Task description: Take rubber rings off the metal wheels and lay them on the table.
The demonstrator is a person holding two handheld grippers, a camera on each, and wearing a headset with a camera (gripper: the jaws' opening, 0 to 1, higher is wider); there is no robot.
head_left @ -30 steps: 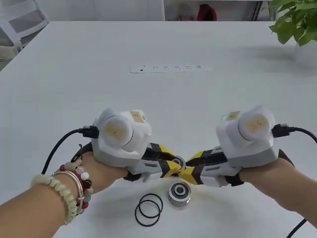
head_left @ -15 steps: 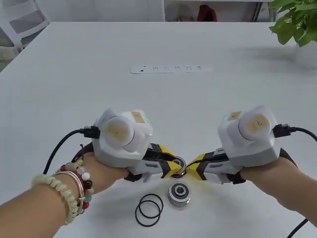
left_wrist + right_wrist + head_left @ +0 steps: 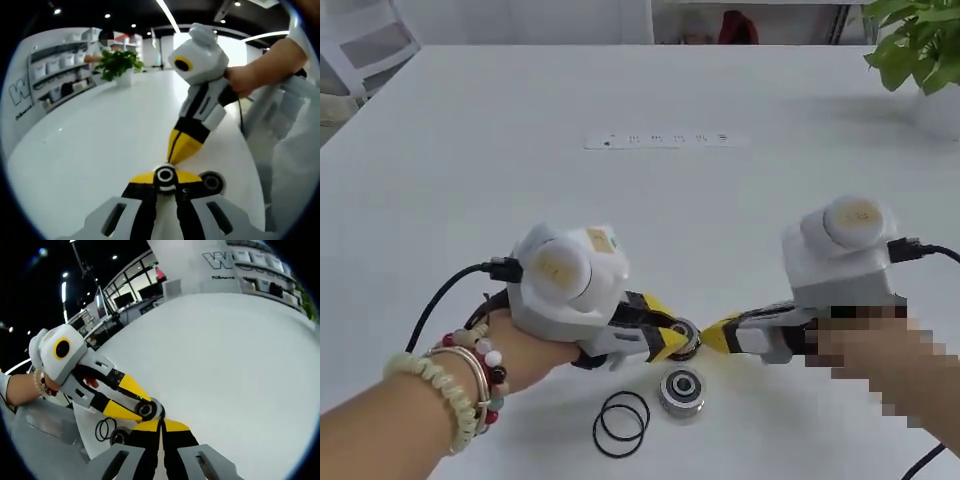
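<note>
My left gripper (image 3: 672, 340) is shut on a small metal wheel (image 3: 684, 336), held just above the table; its own view shows the wheel (image 3: 165, 176) between the yellow jaw tips. My right gripper (image 3: 712, 336) comes in from the right with jaws shut, their tips against the wheel's rim (image 3: 148, 410). Whether they pinch a rubber ring I cannot tell. A second metal wheel (image 3: 681, 390) lies on the table below the grippers. Beside it lie two black rubber rings (image 3: 620, 421), overlapping.
A white power strip (image 3: 665, 139) lies flat on the white table (image 3: 520, 180) further back. At the far right corner a green plant (image 3: 915, 45) stands. Black cables (image 3: 445, 290) trail from both grippers.
The right gripper's body has drawn back to the right and tipped upward, while its tips stay at the held wheel. The left gripper, the loose wheel and the rings have not moved.
</note>
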